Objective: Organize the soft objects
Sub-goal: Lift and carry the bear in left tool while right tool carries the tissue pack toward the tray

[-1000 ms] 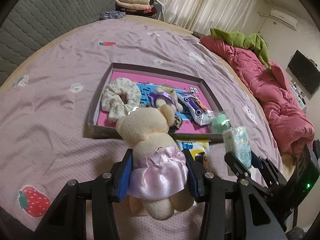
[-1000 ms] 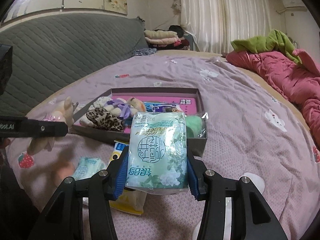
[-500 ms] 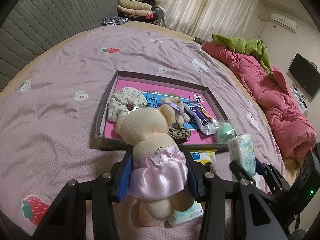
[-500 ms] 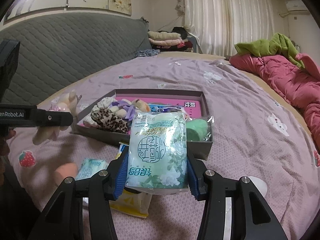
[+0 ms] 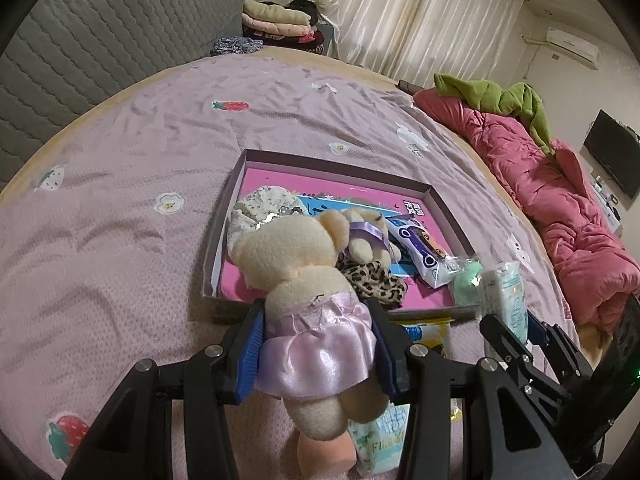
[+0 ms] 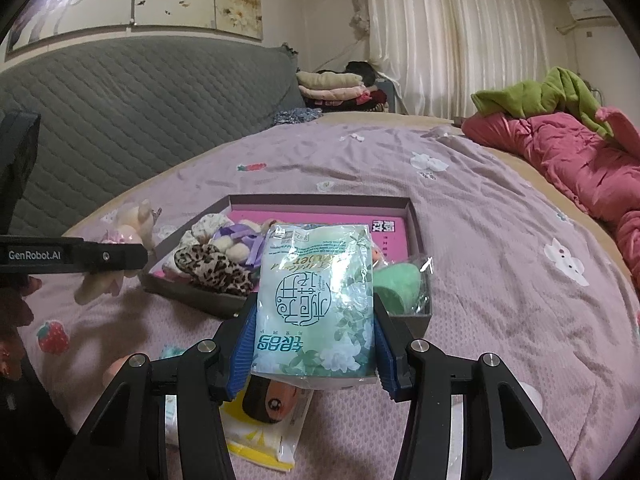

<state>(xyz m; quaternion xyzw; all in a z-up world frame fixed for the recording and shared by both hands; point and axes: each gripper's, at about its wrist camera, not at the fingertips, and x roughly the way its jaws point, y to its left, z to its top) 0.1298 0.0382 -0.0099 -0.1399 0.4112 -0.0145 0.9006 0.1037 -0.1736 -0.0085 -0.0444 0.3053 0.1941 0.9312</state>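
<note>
Teddy bear [image 5: 298,280], cream in pink satin, hid the box's [image 5: 340,168] near wall; my left tongs [image 5: 316,344] clamped it, right tongs [image 6: 314,344] clamped the tissue pack [image 6: 316,300].

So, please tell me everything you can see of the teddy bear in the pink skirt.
The teddy bear is cream plush, seen from behind, with round ears and a shiny lilac-pink satin skirt. It sits roughly upright, clamped at the waist between the blue pads of the left gripper, whose jaws press on the skirt. Its head reaches over the near wall of the shallow box; its legs hang below the jaws. In the right wrist view it shows partly behind the left gripper's black body, lifted off the bedspread.
</note>
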